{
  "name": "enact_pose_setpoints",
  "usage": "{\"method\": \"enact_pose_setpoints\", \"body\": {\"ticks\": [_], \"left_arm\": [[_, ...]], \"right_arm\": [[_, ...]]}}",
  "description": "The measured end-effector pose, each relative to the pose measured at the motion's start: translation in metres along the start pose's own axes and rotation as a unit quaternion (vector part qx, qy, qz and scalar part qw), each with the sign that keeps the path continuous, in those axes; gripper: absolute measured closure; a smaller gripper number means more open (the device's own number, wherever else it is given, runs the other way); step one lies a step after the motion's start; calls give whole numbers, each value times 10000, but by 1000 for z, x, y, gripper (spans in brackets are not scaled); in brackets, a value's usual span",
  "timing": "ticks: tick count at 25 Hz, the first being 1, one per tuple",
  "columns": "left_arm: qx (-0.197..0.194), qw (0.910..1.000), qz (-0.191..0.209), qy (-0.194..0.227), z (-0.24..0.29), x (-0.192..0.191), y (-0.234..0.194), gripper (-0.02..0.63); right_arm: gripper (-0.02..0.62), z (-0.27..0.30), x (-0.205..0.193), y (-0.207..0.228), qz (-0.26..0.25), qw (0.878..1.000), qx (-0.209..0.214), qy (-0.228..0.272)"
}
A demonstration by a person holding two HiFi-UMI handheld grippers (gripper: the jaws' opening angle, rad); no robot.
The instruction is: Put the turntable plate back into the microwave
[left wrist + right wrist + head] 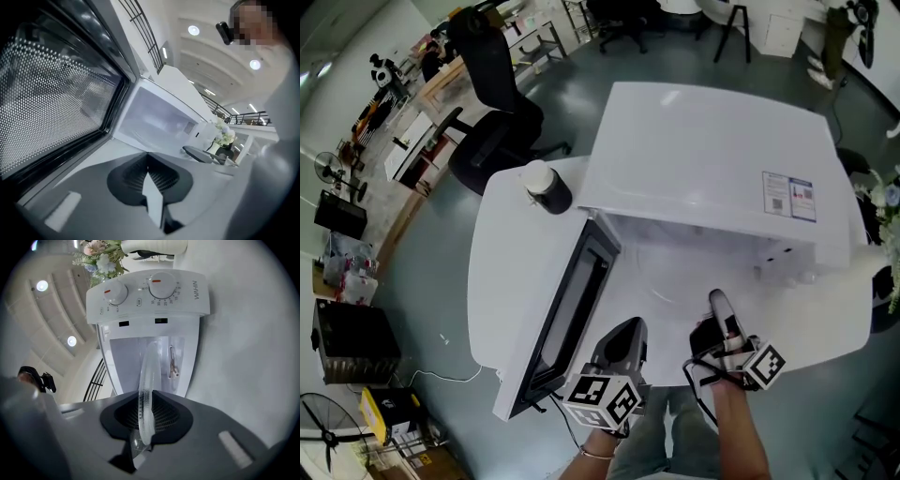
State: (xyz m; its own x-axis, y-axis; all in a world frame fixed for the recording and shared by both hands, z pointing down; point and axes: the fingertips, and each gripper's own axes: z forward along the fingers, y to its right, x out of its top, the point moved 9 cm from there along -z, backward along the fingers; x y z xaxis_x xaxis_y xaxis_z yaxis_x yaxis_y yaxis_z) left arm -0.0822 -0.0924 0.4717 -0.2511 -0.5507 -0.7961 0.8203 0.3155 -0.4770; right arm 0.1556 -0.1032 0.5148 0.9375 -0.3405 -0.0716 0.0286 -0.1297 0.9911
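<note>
jaws of the right gripper [146, 404] are clenching the rim of the clear round glass turntable plate [150, 366], which is reaching into the open cavity of the white boxy microwave [154, 296]. the left gripper [149, 161] is hovering clenched shut and empty beside the open dark-windowed microwave door [56, 93]. the microwave is sitting on the round white desk [502, 272].

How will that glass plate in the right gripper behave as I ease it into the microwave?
The glass plate looks rigid: it stands edge-on from the right gripper without sagging. Clear, smooth glass pinched only at its rim may slip or pivot. It is probably heavy for that hold and could chip against the microwave opening, so go slowly.
</note>
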Motion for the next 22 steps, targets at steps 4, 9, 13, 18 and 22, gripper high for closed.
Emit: {"method": "enact_pose_setpoints", "body": {"ticks": [4,9,13,18,22], "left_arm": [[40,9997,198,119,1,0,1,607],[64,9997,201,114,5,2,-1,607],[131,9997,180,128,8,5,-4,607],[169,9997,119,151,13,7,-7,607],[127,9998,98,111,19,8,-7,607]], "right_arm": [[543,4,2,5,14,9999,13,119],[541,13,3,8,66,9995,10,303],[541,21,6,10,82,9991,6,408],[541,31,10,10,-5,9988,-12,483],[541,39,13,12,-17,9985,9,554]]}}
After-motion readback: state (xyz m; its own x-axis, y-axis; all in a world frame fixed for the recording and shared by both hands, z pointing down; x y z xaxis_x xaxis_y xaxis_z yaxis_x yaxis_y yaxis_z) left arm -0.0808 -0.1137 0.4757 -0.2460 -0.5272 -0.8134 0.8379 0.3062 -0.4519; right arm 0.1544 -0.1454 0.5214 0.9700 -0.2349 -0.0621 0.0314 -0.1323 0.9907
